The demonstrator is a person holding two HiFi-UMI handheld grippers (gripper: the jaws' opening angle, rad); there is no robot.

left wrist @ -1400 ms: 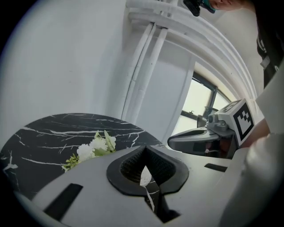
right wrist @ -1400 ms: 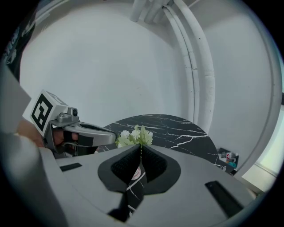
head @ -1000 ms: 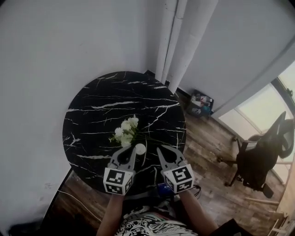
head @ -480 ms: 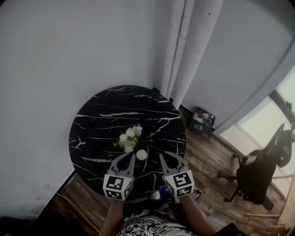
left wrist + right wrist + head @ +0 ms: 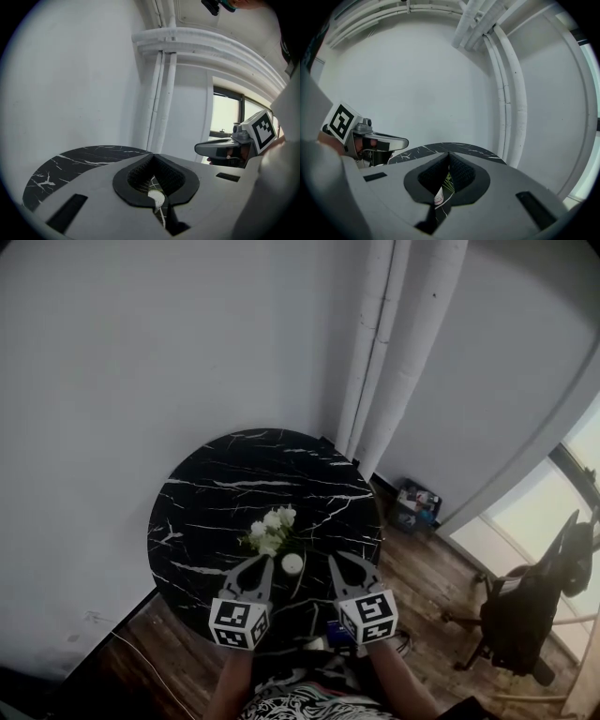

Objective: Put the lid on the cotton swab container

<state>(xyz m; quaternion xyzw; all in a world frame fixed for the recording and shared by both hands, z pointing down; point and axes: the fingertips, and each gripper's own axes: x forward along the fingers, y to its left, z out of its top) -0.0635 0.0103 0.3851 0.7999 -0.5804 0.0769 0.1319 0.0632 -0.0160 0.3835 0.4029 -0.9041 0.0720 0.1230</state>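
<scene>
Head view, marble table point(image 5: 216, 512), white wall point(image 5: 141, 352), wood floor point(image 5: 422, 563); left gripper point(image 5: 267, 560), right gripper point(image 5: 333, 557), fingers point(image 5: 255, 576) clenched

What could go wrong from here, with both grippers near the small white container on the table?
The white container sits close to the flowers, so a reaching left gripper might snag the stems. It also lies toward the table edge nearest the person; a nudge from the right gripper could push it off.

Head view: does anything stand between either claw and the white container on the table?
Nothing visible does. The white container sits on the table between the left claw and right claw; the flowers lie beyond it.
</scene>
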